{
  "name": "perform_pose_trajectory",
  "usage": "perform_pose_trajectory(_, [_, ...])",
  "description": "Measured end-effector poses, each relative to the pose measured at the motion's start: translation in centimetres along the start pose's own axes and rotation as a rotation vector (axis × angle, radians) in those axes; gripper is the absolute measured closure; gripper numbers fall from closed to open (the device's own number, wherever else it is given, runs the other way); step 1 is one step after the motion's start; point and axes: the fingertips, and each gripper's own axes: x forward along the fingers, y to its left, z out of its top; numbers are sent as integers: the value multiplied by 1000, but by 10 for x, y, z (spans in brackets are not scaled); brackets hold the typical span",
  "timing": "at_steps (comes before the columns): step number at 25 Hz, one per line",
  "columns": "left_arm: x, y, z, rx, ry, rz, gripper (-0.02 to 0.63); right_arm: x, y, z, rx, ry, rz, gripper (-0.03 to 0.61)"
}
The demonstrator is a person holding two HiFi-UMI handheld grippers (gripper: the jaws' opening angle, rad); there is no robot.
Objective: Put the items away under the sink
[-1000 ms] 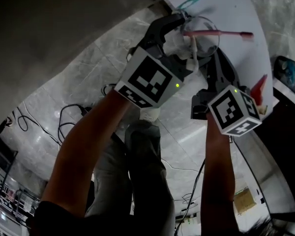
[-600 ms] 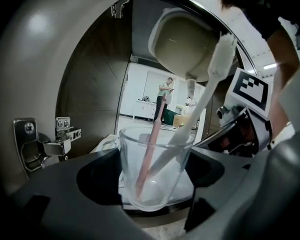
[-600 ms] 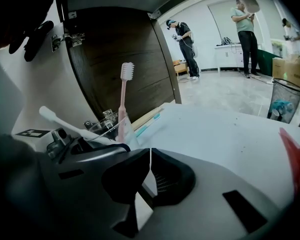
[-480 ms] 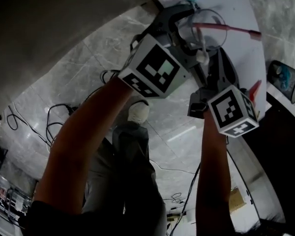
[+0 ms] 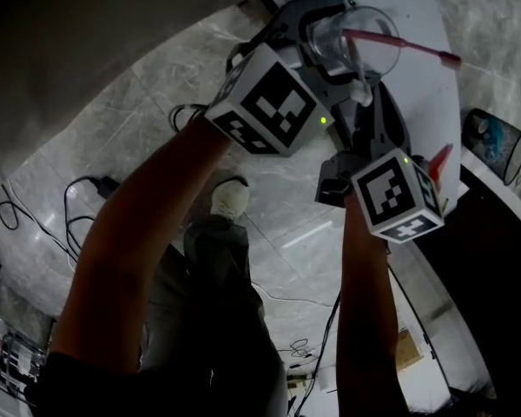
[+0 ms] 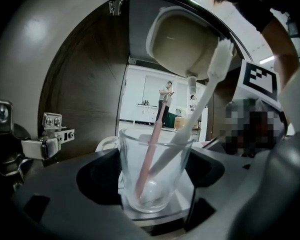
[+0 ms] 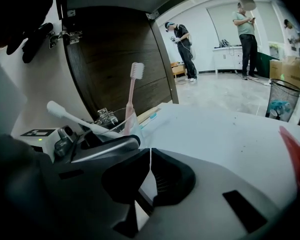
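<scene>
A clear glass holds a pink toothbrush and a white toothbrush. My left gripper is shut on the glass and holds it upright before the open cabinet under the sink basin. In the head view the glass hangs over the near edge of the white cabinet floor, with the left gripper around it. My right gripper sits just below the glass. Its jaws meet in the right gripper view with nothing between them.
A teal toothbrush lies on the white cabinet floor, and a red thing lies at its right edge. The dark wooden door with a hinge stands open at left. A mesh waste basket stands on the right. Cables cross the marble floor.
My left gripper has carried the glass a little farther over the white cabinet floor. The right gripper has drifted slightly left in the head view and stays shut.
</scene>
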Motion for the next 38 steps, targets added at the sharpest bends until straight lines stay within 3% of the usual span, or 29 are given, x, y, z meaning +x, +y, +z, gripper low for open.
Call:
perform_pose_trajectory(7, [4,1,2,15,-28,-1,229,-3,2,2,8,-14,-6,543])
perform_pose_trajectory(14, [6,1,1,21,6,-10,225,-6,0,-3,20,-9,-23,543])
perform_pose_trajectory(20, [8,-3,2,10,17,-28,186,-11,1,-5,26,-16,-20,543])
perform_pose_trajectory(26, [0,-3,4,39,-10,25,160,-20,2,-6,27,-18,-18,543])
perform_pose_trajectory(38, [-47,-11,9,-37,-26,78,163,-40,10,-18,17,0,-54,543])
